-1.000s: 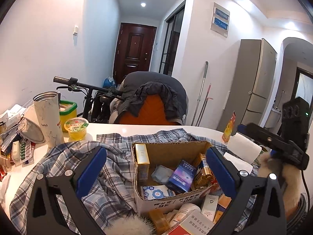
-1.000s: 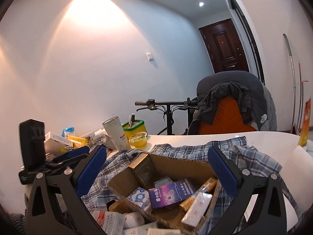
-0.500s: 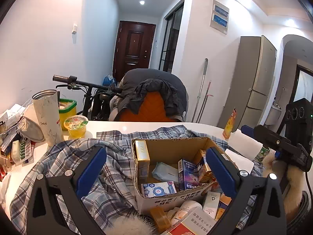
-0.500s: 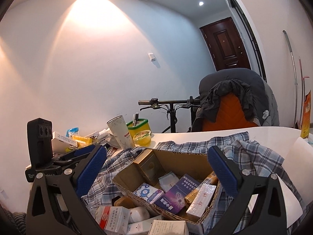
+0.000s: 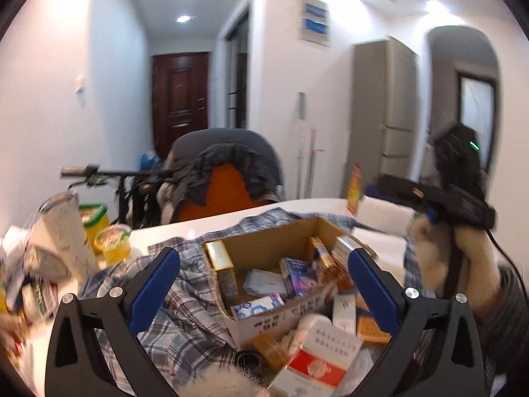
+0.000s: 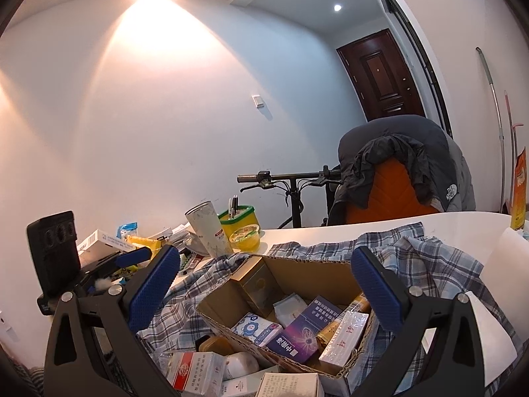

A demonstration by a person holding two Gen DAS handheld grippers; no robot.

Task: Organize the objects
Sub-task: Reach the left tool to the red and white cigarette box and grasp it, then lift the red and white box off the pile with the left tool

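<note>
Cardboard box looks light and crushable, so grip its rim gently, while both the left gripper and right gripper hover spread wide, empty.

White table: plaid shirt, tumbler, jelly cup.

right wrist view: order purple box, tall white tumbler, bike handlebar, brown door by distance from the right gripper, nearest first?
From the right gripper:
1. purple box, in the cardboard box just below the fingers.
2. tall white tumbler, on the table, left of centre.
3. bike handlebar, behind the table.
4. brown door, far hallway, upper right.
</note>
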